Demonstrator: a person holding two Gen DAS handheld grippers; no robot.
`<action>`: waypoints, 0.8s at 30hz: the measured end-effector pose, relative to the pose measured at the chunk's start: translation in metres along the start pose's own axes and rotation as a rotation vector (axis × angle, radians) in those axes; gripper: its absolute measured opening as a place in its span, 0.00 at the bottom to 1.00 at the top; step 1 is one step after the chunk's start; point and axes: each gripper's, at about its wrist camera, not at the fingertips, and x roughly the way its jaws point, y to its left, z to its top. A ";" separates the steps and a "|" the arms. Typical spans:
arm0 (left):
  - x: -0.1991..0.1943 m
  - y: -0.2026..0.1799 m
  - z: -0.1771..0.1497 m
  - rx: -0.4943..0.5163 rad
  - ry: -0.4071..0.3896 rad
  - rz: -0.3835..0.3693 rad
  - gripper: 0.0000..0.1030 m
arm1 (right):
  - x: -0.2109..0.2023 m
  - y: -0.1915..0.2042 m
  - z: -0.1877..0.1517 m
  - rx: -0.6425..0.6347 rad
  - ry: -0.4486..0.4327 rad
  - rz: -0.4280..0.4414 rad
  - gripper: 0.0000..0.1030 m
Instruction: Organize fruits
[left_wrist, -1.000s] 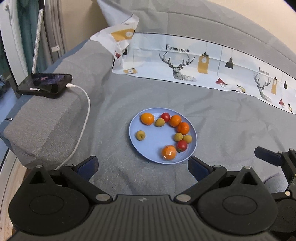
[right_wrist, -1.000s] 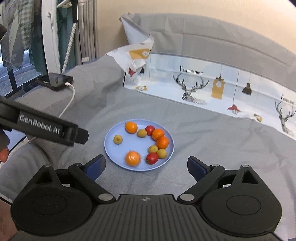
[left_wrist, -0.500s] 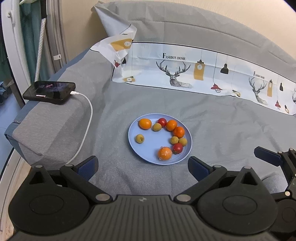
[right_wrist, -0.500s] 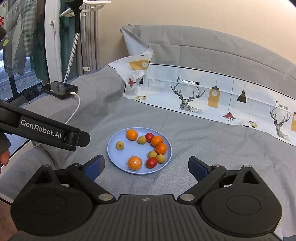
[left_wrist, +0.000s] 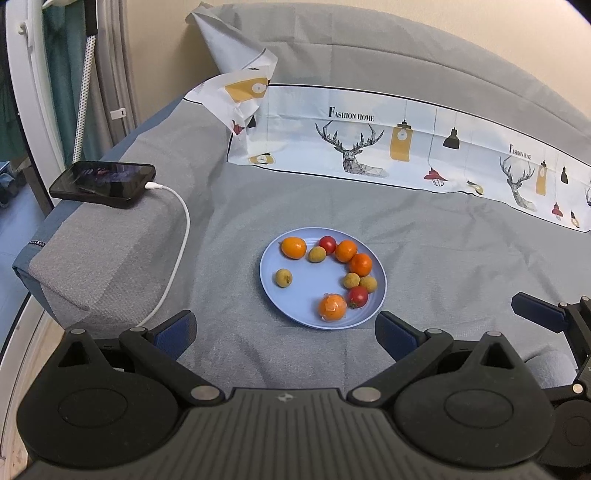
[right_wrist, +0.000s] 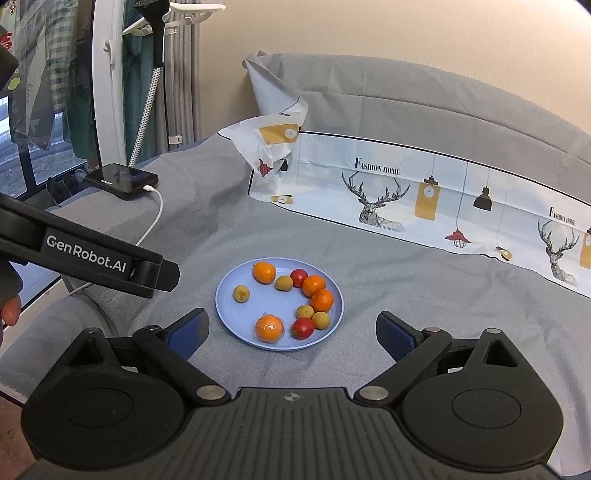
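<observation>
Nine small fruits are sitting on a blue plate (right_wrist: 226, 314) in the middle of a grey bedcover (right_wrist: 424, 295), loosely arced along its far and right rim. Four oranges: one (right_wrist: 264, 272) at the far left, two touching (right_wrist: 314, 285) (right_wrist: 321, 300) at the right, and one (right_wrist: 270, 328) nearest the camera that is looking glossy, as if wrapped in film (likely slippery under the pads). Two red tomatoes (right_wrist: 299, 277) (right_wrist: 303, 328) are probably thin-skinned and soft, so they are calling for a light squeeze across the widest part. Four tan, longan-like fruits (right_wrist: 241, 294) (right_wrist: 284, 283) (right_wrist: 305, 312) (right_wrist: 320, 319) are looking light and round, apt to roll away on the smooth plate; the lone one at the left is offering the clearest approach, the rest are crowding their neighbours.

The kinds are lying mixed, not grouped; whether that is the wanted order, I cannot judge.

The right gripper (right_wrist: 292, 332) is hovering just short of the plate, its fingers spread wide and holding nothing. The left gripper (left_wrist: 285, 328) is likewise hanging released and empty. A phone (left_wrist: 103, 183) is charging on the bed's left edge, and a printed sheet (left_wrist: 369, 147) is lying beyond.
</observation>
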 end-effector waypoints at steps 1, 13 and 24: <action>0.000 0.000 0.000 0.000 0.001 0.000 1.00 | 0.000 0.000 0.000 0.001 0.002 0.000 0.94; 0.008 0.000 0.002 0.006 0.022 0.010 1.00 | 0.004 -0.002 0.002 0.010 0.015 0.000 0.94; 0.013 -0.002 0.001 0.017 0.031 0.021 1.00 | 0.008 -0.004 0.001 0.023 0.021 -0.004 0.94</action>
